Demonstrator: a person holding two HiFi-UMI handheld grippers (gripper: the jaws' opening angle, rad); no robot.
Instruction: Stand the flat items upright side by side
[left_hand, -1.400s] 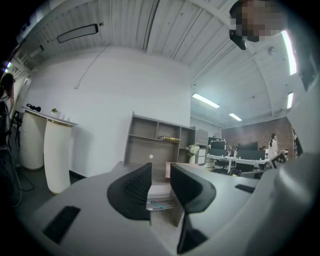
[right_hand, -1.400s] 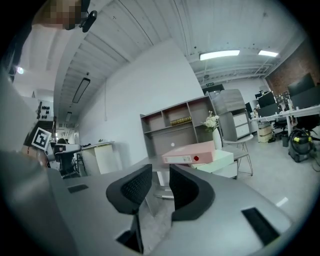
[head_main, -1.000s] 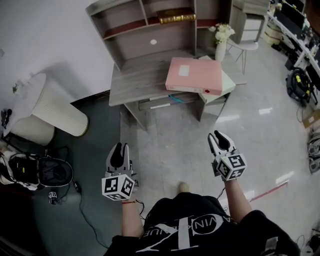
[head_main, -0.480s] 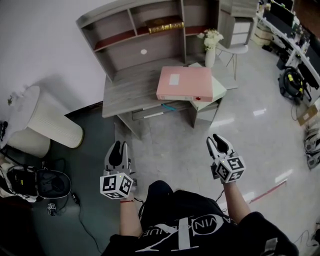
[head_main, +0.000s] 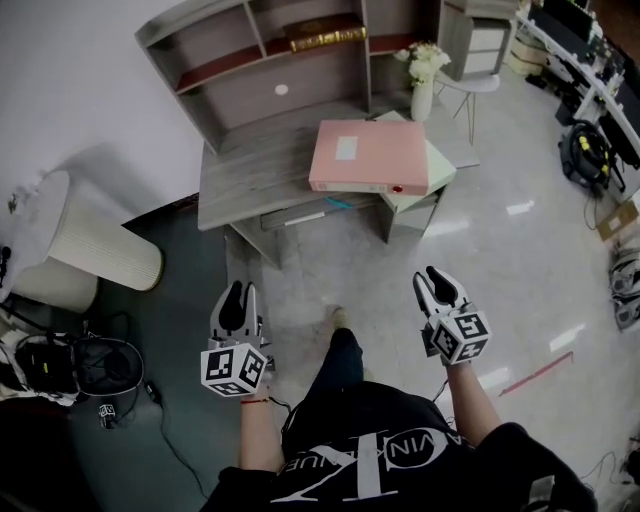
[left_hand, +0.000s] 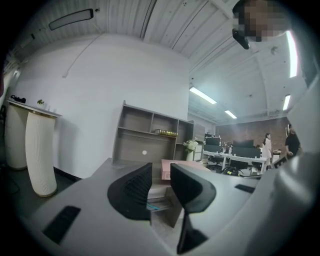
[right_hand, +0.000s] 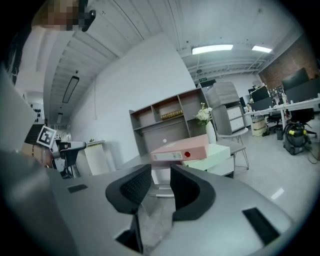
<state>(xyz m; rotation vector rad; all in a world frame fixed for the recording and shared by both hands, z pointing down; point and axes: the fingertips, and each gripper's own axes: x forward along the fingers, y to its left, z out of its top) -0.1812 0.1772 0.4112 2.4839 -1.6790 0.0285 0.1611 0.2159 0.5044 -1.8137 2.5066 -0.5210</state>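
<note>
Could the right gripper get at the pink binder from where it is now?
Probably not yet: the right gripper hangs empty well short of the desk, with floor between them. Nothing blocks the way, though, and the pink binder lies uncovered on top.

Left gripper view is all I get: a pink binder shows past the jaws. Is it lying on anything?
Observer: Yes, the pink binder lies flat on a pale green box file, at the desk's right front corner.
Operator: Which way does its spine face?
Observer: Toward us; the right gripper view shows a red dot on it.
Operator: Is the right gripper holding anything?
Observer: No, the right gripper is open and empty, well short of the desk.
</note>
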